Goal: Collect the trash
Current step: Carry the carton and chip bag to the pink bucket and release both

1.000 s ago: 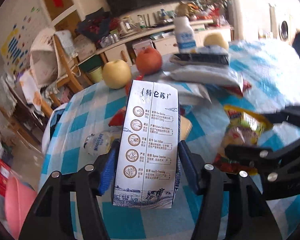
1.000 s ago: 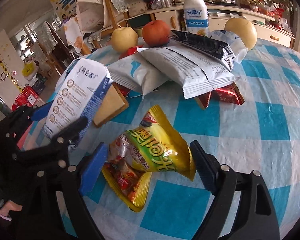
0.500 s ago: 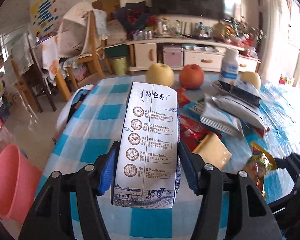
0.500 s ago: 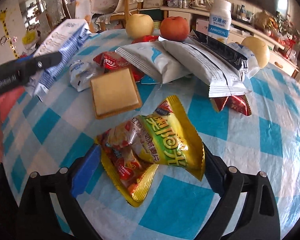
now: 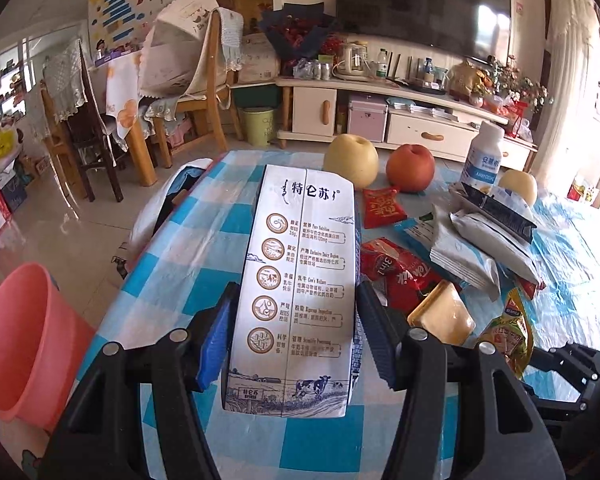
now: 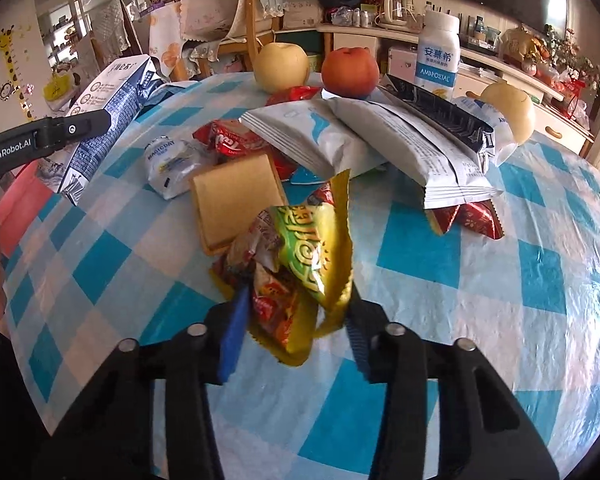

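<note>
Checkered counter point(image 6: 480, 280) fills mid-frame; my left tongs point(image 5: 296, 344) clamp the milk carton point(image 5: 300, 288), my right tongs point(image 6: 296, 332) are closing, crumpling the yellow snack bag point(image 6: 300, 256).

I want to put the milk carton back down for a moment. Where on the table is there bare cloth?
Bare checked cloth lies right of the yellow snack bag, below the red wrappers. Another free strip runs along the table edge left of the milk carton. The middle, around the grey pouches and fruit, is crowded.

Blue-and-white checked tablecloth point(image 6: 460, 248), pink bucket point(image 5: 24, 344)
</note>
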`<action>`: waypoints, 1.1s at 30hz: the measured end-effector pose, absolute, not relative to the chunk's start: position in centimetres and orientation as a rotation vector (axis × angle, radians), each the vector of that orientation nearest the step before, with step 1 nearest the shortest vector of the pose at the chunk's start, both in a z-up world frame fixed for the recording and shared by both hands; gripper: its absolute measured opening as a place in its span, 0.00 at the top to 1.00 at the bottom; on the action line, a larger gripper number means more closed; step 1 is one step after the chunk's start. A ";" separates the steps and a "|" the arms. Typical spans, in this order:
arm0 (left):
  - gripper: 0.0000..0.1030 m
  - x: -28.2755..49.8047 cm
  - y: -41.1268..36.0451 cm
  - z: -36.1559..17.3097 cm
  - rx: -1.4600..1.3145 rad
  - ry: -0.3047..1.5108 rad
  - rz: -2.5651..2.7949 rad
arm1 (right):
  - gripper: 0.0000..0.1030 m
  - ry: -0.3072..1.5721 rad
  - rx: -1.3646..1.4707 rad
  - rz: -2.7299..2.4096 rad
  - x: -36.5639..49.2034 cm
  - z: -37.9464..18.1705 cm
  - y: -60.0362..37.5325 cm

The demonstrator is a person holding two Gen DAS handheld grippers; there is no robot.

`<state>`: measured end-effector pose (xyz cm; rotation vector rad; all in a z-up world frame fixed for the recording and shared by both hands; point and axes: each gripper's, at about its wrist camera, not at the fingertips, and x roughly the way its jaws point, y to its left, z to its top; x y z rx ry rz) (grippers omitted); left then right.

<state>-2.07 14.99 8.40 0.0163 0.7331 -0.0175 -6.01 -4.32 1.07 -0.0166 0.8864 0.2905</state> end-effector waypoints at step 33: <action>0.42 -6.1 36.7 12.6 -0.301 0.604 0.714 | 0.75 0.623 -0.041 0.785 -5.9 14.4 20.6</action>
